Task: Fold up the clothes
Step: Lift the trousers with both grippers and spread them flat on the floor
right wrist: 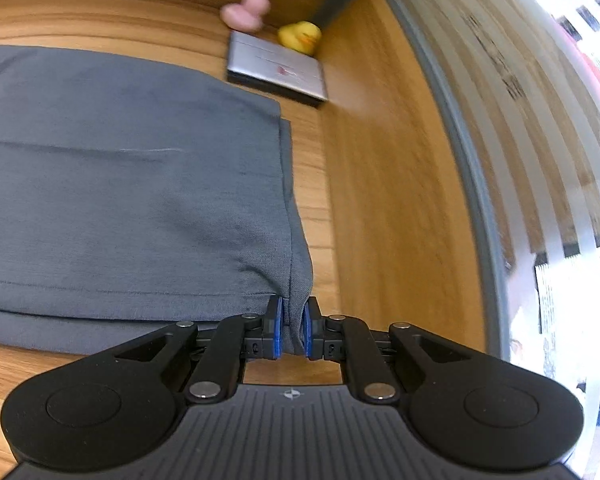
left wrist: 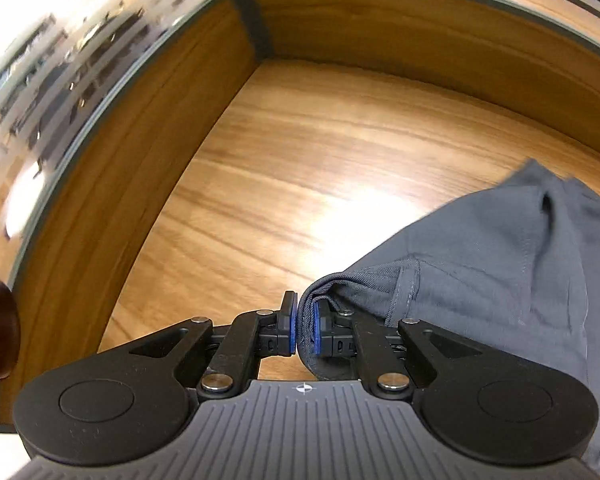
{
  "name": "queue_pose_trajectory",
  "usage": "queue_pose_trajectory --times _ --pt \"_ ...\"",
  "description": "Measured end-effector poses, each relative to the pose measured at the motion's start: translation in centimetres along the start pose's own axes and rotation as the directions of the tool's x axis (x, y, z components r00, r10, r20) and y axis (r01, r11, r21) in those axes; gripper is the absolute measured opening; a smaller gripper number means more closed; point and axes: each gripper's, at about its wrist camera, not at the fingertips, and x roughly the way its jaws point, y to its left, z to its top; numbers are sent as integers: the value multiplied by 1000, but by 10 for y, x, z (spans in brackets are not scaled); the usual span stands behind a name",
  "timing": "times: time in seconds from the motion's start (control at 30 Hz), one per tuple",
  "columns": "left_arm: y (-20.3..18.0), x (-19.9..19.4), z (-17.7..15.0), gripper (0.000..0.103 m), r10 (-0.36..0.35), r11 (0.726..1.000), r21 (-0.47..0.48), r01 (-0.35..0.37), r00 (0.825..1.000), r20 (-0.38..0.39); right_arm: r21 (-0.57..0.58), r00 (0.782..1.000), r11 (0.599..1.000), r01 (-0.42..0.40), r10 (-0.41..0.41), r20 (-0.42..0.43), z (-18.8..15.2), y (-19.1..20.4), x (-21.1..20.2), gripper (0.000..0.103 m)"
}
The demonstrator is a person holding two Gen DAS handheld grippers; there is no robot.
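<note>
A: Left gripper point(left wrist: 303, 326), what's it doing?

B: Fingers pressed nearly together, pinching a folded hem edge of the grey garment point(left wrist: 500, 264). Cloth sits right between the blue pads point(left wrist: 317, 330) and wraps over the right-hand finger.

A: Where's the garment in that view?

B: Runs from the fingers up and off the right side of the frame, lying on the wooden bench point(left wrist: 300, 160). It looks lifted a bit at the pinch; how far it clears the bench I can't tell. One crease near the top.

A: Anything else on the left wrist view?

B: Wooden raised walls point(left wrist: 420, 28) around the bench corner, frosted glass above them. Dark reddish blob at the far left edge, can't tell what.

A: Right gripper point(right wrist: 293, 330)?

B: Same deal. Fingers close together, pinching a corner of the garment point(right wrist: 132, 184), with a bunched fold of cloth squeezed between the blue pads point(right wrist: 277, 332).

A: Garment layout there?

B: Spread flat in layers across the left and middle of the bench point(right wrist: 312, 152), right edge running from the pinch up toward the back. A lower layer sticks out along the near edge.

A: Background clutter?

B: Silver flat box point(right wrist: 278, 70) at the back corner, just beyond the garment's far right corner, not touching it. Yellow rubber duck point(right wrist: 300, 38) right behind the box, pink toy point(right wrist: 246, 10) beside it, blurred. Wooden side wall point(right wrist: 380, 180) on the right, glass past it.
</note>
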Motion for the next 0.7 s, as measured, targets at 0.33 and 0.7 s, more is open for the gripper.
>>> queue_pose_trajectory --times 0.33,0.7 --pt "5 14 13 21 -50 998 41 51 998 -28 65 1000 997 27 -26 -11 -8 -35 -7 0" --pt "-4 -49 -9 45 -184 944 280 176 983 3 -30 985 986 -165 166 55 -5 26 -49 18"
